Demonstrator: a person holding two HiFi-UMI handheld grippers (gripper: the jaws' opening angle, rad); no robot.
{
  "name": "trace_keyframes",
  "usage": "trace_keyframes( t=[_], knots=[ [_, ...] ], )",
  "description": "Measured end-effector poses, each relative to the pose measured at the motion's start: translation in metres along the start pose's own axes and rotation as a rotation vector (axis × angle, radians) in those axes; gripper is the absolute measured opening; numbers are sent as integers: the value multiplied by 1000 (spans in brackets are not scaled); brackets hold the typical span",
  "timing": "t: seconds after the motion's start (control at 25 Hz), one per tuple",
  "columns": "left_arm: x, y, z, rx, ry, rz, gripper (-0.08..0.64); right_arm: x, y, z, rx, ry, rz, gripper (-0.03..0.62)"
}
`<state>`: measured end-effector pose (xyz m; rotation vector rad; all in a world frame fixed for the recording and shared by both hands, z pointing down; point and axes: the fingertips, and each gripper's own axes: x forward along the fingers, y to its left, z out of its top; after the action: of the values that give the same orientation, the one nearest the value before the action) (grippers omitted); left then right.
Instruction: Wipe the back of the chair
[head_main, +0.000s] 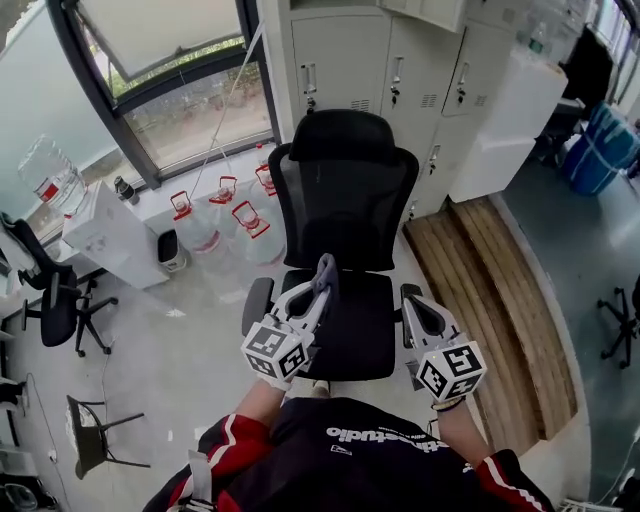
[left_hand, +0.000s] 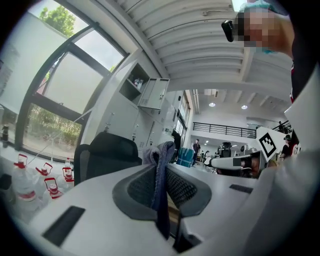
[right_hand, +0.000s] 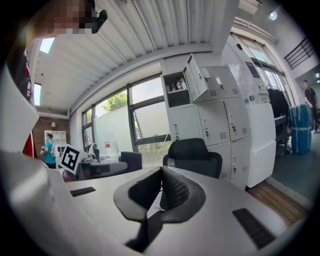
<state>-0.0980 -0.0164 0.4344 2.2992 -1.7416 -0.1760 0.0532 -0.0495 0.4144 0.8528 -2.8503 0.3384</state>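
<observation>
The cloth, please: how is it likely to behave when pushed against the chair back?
The cloth sits crumpled in folds in the left gripper, so it is probably floppy and light. Against the mesh chair back it may bunch.

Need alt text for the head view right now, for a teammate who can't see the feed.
From above, the left gripper clamps a blue-grey cloth in front of a black mesh office chair that faces the person. The right gripper, shut and empty, is beside it; water bottles and grey lockers stand behind the chair.
</observation>
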Motion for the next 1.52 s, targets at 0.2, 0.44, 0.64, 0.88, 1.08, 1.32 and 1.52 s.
trace_keyframes(
  t=[0.2, 0.44, 0.64, 0.88, 1.08, 1.32, 1.52],
  knots=[
    [-54, -100, -24, -41, -16, 40, 57, -116, -5, -40, 39, -6, -4, 14],
    [-116, -166, -22, 8, -26, 86, 57, -192, 20, -53, 28, -15, 43, 14],
    [-161, -188, -5, 50, -51, 111, 57, -226, 55, -41, 7, -54, 65, 14],
    [-217, -206, 10, 101, -66, 106, 57, -255, 113, -31, -9, -74, 48, 14],
    [-287, -205, 8, 99, -53, 117, 57, -274, 180, -38, -26, -76, 21, 14],
    [-368, -205, 2, 56, -64, 121, 57, -308, 245, -59, -11, -93, -51, 12],
    [-405, -216, -3, 52, -77, 94, 57, -332, 269, -67, -28, -91, -94, 12]
  ],
)
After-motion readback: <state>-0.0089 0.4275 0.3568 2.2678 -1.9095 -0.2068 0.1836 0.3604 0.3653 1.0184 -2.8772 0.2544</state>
